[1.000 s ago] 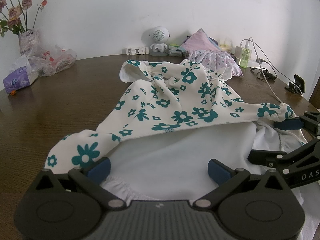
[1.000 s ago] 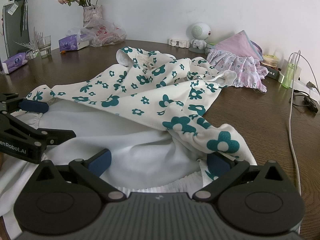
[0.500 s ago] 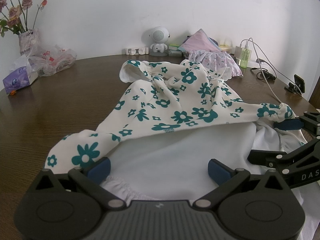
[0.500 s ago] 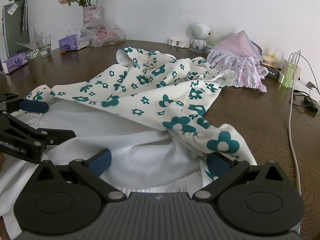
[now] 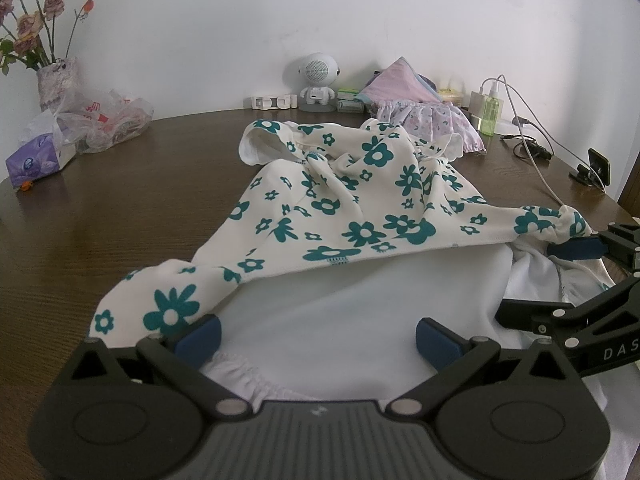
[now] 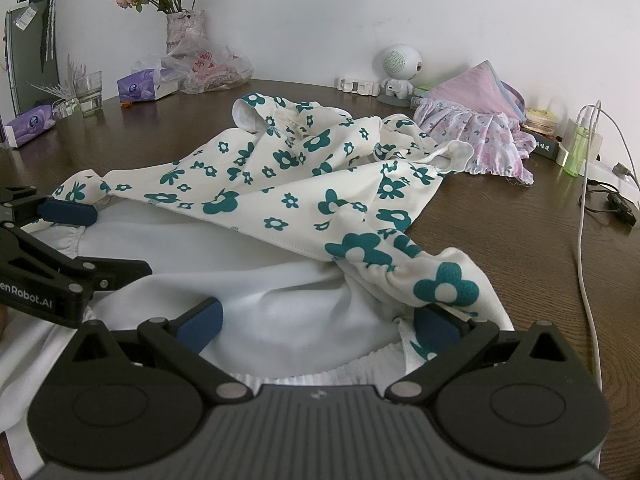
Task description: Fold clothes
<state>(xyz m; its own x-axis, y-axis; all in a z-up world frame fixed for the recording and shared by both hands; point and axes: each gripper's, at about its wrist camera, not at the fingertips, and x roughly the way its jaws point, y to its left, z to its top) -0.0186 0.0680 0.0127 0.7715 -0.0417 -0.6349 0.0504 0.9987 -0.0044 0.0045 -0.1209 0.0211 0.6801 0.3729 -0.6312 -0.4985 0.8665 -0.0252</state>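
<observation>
Grippers sat low at the near edge of the brown table [image 5: 120,208], both pointing toward the far wall, as you worked the flowered dress [image 5: 360,200]. Your left gripper [image 5: 318,334] had its fingers spread wide over the near-left hem, its left pad just beside the printed fabric. Your right gripper [image 6: 318,326] was likewise released, spread over the near-right hem. The dress lay crumpled mid-table, white lining exposed near you, a pink garment [image 6: 476,120] beyond it.
</observation>
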